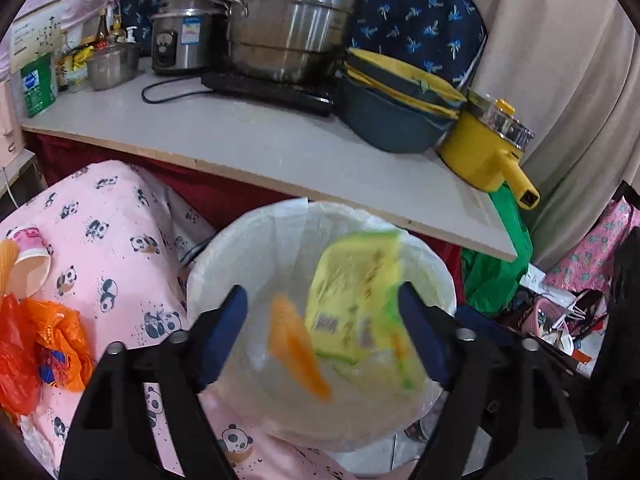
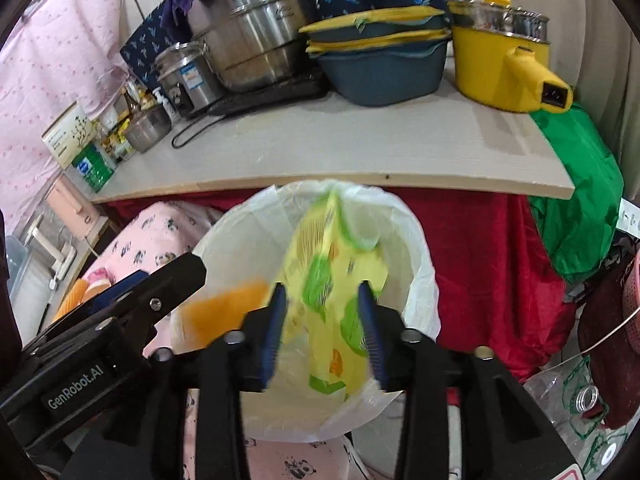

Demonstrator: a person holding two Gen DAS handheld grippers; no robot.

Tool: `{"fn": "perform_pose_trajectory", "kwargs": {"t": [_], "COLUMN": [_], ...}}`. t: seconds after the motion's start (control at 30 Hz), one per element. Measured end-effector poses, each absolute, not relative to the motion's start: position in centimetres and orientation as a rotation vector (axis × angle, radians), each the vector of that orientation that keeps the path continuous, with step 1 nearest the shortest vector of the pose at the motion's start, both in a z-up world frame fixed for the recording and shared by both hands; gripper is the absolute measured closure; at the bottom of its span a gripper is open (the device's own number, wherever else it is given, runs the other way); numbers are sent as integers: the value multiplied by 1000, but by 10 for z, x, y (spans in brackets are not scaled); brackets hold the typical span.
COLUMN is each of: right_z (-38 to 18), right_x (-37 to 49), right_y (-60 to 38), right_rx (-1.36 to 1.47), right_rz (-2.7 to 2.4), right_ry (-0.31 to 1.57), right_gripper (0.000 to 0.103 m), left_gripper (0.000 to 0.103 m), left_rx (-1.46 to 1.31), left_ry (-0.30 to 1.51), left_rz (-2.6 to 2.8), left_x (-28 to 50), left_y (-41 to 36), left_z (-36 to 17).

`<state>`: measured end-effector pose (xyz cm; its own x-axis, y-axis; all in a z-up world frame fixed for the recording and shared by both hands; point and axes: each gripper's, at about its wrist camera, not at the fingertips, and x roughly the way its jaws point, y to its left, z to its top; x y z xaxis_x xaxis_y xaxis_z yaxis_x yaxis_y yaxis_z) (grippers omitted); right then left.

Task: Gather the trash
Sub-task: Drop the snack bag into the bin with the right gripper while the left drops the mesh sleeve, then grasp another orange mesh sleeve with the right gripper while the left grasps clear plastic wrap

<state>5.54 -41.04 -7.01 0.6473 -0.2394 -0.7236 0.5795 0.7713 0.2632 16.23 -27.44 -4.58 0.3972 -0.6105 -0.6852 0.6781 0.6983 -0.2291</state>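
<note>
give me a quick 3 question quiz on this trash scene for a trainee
1. True or false: the bin has a white liner.
2. Which motion-blurred items are over the bin opening? A) yellow-green wrapper and orange piece B) two bottles C) a spoon
3. What colour is the crumpled plastic bag on the panda cloth?

Key: 1 true; 2 A; 3 orange.

A pale worktop crowded with steel pots, stacked basins and a yellow pot spans the upper frame, above a red cloth, with pink panda-print fabric at lower left.
</note>
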Motion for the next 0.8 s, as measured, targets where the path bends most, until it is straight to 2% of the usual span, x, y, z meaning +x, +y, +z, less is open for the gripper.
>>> {"fn": "perform_pose_trajectory", "kwargs": {"t": [0.03, 0.33, 0.8], "right_z": [-68, -37, -8], "right_x": [53, 34, 53], "right_y": [-410, -392, -267], "right_rx": [503, 486, 384], "right_rz": [-497, -491, -263], "right_ry": [718, 657, 679], "right_gripper": [58, 54, 50], "left_gripper": [22, 21, 21], "left_rx": [85, 105, 40], "left_ry": [821, 765, 786], "left_rz": [-815, -670, -314], "left_x": [163, 153, 142], "left_y": [-273, -234, -72], "left_z": [-43, -23, -19]}}
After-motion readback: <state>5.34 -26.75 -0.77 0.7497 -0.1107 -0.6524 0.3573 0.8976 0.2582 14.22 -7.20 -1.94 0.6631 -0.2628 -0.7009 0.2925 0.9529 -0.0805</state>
